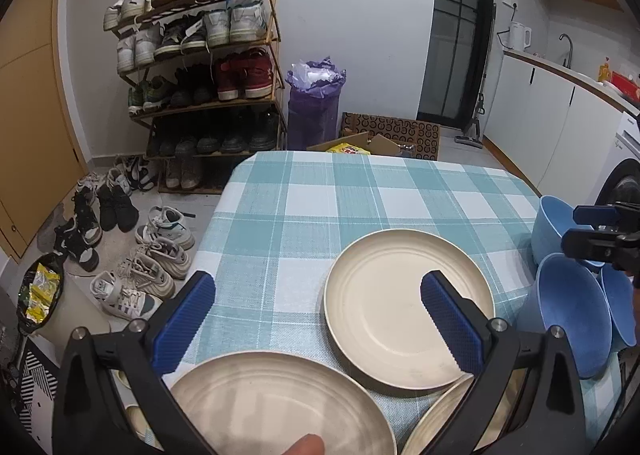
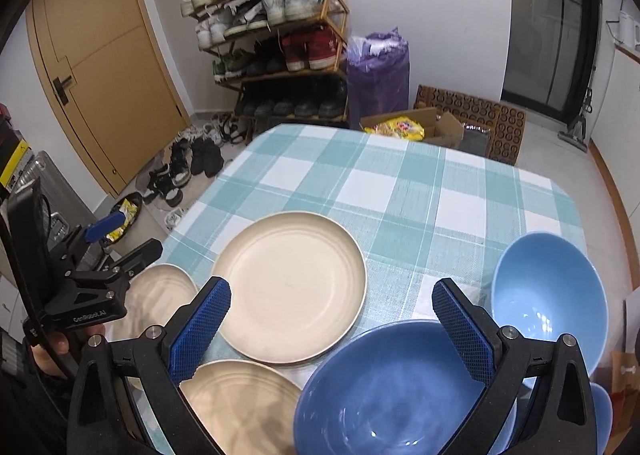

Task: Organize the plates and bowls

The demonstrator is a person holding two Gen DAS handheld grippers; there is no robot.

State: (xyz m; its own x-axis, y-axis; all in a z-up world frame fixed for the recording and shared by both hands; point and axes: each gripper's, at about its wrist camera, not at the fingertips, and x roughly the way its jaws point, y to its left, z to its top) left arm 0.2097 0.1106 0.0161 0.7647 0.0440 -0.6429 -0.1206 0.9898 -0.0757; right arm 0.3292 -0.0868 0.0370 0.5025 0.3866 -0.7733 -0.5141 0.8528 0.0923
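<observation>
Three round cream-coloured shallow plates are lying on the teal-and-white checked tablecloth (image 2: pixel 400 191). In the right wrist view the largest-looking cream plate (image 2: pixel 290 291) is sitting at the centre of the frame, a second cream plate (image 2: pixel 160 295) is lying at its lower left, and a third cream plate (image 2: pixel 240 407) is lying at the bottom, its rim tucked just under the central one.

Three round blue bowls are standing at the lower right of that view. The nearest deep blue bowl (image 2: pixel 384 395) is filling the bottom centre, a paler blue bowl (image 2: pixel 548 295) is tilting behind it at the right, and a sliver of a third blue bowl (image 2: pixel 602 419) is showing at the bottom right edge.

The right gripper (image 2: pixel 332 327) is hovering with its blue-padded fingers spread wide, gripping nothing; the left pad is overlapping the central plate's rim in the frame and the right pad is sitting above the nearest bowl.

In the left wrist view the left gripper (image 1: pixel 316 319) is likewise gaping wide and empty, with the central plate (image 1: pixel 408 307) lying between and beyond its pads and another plate (image 1: pixel 276 403) directly beneath, at the bottom of the frame. The blue bowls (image 1: pixel 572 307) are crowding the right edge.

Beyond the table, a wooden shoe rack (image 2: pixel 276 35) loaded with sneakers is standing at the upper centre, with a purple bag (image 2: pixel 378 75) beside it.
</observation>
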